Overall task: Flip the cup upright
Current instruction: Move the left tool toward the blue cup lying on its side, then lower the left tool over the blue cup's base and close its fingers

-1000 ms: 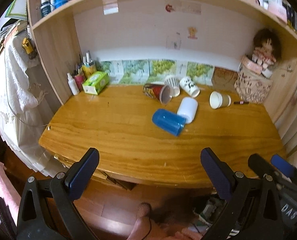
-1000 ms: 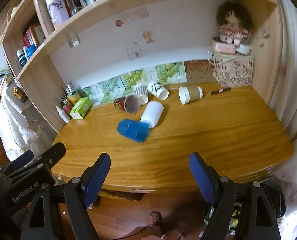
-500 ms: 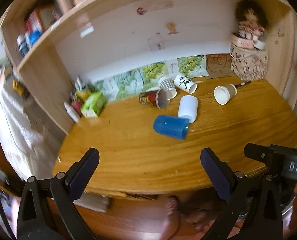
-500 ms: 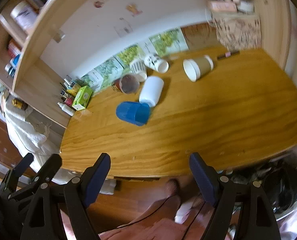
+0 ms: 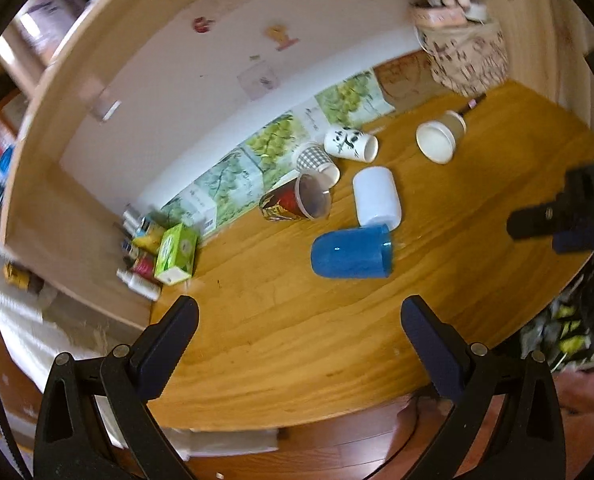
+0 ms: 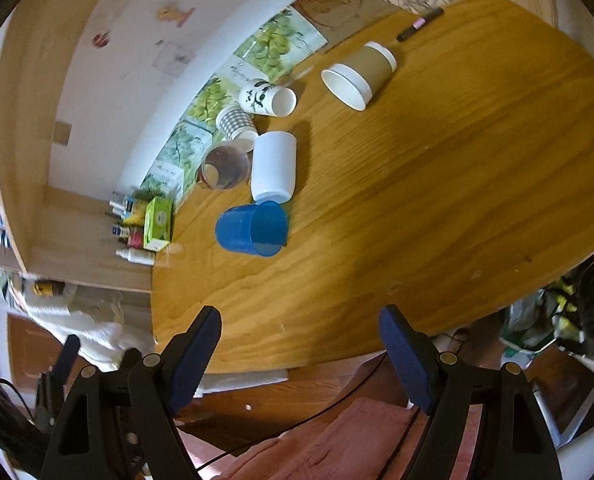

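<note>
Several cups lie on their sides on the wooden desk [image 5: 297, 340]. A blue plastic cup [image 5: 351, 252] is nearest, also in the right wrist view [image 6: 253, 230]. A plain white cup [image 5: 377, 197] touches it, also seen from the right wrist [image 6: 273, 170]. Behind lie a clear cup with a red label [image 5: 297, 200], a checked paper cup [image 5: 315, 158], a white printed cup [image 5: 351, 143] and a brown-sleeved paper cup [image 5: 439, 140]. My left gripper [image 5: 299, 340] and right gripper [image 6: 300, 344] are open and empty, above the desk's front edge, well short of the cups.
A green box [image 5: 175, 254] and small bottles [image 5: 139, 280] stand at the desk's back left. A patterned bag [image 5: 467, 60] stands at the back right, with a pen [image 6: 419, 24] near it. Shelves rise above. The right gripper's body [image 5: 569, 216] shows at the right.
Both grippers have risen and tilted, so the views now look down on the desk at a slant. The cups have not moved. Both jaws stayed open.
</note>
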Tool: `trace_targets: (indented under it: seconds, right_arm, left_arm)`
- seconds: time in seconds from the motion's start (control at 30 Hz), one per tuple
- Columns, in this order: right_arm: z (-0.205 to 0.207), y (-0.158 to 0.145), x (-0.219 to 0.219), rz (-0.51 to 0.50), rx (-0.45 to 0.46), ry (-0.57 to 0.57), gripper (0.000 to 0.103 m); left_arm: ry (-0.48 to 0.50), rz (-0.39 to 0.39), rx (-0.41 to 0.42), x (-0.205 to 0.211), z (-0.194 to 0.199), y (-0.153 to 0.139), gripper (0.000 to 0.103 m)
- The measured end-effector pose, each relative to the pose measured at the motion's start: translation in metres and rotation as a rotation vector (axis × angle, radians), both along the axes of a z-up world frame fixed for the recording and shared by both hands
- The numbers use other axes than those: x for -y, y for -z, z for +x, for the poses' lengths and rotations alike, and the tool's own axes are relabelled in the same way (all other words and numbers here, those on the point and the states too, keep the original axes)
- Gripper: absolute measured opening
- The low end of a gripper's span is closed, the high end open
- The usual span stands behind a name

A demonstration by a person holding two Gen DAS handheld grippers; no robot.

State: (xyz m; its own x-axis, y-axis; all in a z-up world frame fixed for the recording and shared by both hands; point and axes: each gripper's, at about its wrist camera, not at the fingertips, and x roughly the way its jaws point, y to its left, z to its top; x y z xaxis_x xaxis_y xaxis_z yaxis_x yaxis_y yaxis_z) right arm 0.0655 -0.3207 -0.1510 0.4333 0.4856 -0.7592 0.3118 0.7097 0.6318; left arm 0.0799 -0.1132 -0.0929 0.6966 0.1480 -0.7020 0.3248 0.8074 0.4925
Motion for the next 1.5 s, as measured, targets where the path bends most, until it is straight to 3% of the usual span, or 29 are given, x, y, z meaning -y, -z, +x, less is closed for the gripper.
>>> trace_targets:
  seconds: [0.27,0.53,0.83,1.2,1.5]
  right_arm:
    - [0.029,0.012,-0.008,0.054,-0.05,0.064,0.082]
    - [0.047,0.025,-0.016,0.094,-0.091,0.153,0.082]
    - [0.055,0.043,-0.028,0.124,-0.16,0.242,0.082]
    - [0.044,0.057,-0.025,0.155,-0.225,0.384,0.082]
    - [0.04,0.059,-0.028,0.147,-0.252,0.428,0.082]
  left_arm:
    - [0.19,0.127,-0.068,-0.001,0.033,0.026,0.101]
    - [0.445,0.274,-0.099,0.004,0.058,0.062,0.101]
    - [0.677,0.36,-0.207,0.013,0.08,0.1,0.101]
    - [0.829,0.401,-0.319,0.017,0.105,0.137,0.101]
    - [0.848,0.392,-0.429,0.023,0.115,0.155,0.101]
